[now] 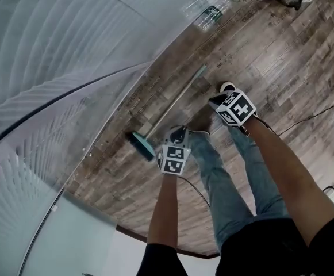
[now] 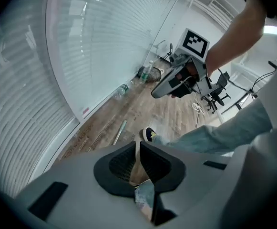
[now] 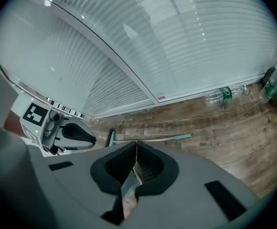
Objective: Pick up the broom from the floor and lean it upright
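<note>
A person in jeans (image 1: 230, 183) stands on a wooden floor (image 1: 281, 50) with a tool in each hand. The left tool (image 1: 177, 137) and the right tool (image 1: 224, 103) point downward, both with jaws closed on nothing. Just beyond them a teal broom (image 1: 172, 105) lies flat on the floor, untouched, beside a wall of blinds (image 1: 52, 50). Farther along that wall lie plastic bottles (image 1: 210, 13).
</note>
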Tool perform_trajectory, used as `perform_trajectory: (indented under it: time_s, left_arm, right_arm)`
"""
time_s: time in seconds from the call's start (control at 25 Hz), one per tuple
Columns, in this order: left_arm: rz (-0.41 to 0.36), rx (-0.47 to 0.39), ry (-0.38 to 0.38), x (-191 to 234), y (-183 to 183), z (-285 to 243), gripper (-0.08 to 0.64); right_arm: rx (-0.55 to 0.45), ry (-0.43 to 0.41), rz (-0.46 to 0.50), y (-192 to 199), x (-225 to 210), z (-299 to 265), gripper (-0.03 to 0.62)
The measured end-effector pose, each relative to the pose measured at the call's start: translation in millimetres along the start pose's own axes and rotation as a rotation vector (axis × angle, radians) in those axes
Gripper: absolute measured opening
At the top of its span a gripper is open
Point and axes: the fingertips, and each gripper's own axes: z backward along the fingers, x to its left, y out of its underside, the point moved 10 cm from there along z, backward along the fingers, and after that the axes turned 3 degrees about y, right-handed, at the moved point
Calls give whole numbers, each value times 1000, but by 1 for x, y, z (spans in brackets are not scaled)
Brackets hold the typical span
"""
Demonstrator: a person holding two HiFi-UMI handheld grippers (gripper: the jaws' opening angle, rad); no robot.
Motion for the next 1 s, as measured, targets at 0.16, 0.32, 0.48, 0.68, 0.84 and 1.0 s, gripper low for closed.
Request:
perform_trajectory:
  time_s: [0.16,0.32,0.48,0.68,0.84,1.0]
  left_arm:
    - [12,77,-29,35,39,-53,25]
    - [35,100,-49,53,70,-99,229]
    - [29,126,-75,73,94,-149,272]
    - [-50,164,-87,97,122,-208,278]
    - [-65,147,-133,123,144,-243,292]
    - [-70,161,-170,143,167,-282,293]
  right_arm:
    - [-48,-20,-95,14,-16,-64,20]
    - [-115,5,-228,28,-41,-116,20]
    - [-156,21,-332,45,-72,-172,21]
    - [-209,17,-411,64,-96,-224,31]
    - [-261,59,-517,76,-103,-262,147]
    - [-262,122,-513,96,-110,-303,146]
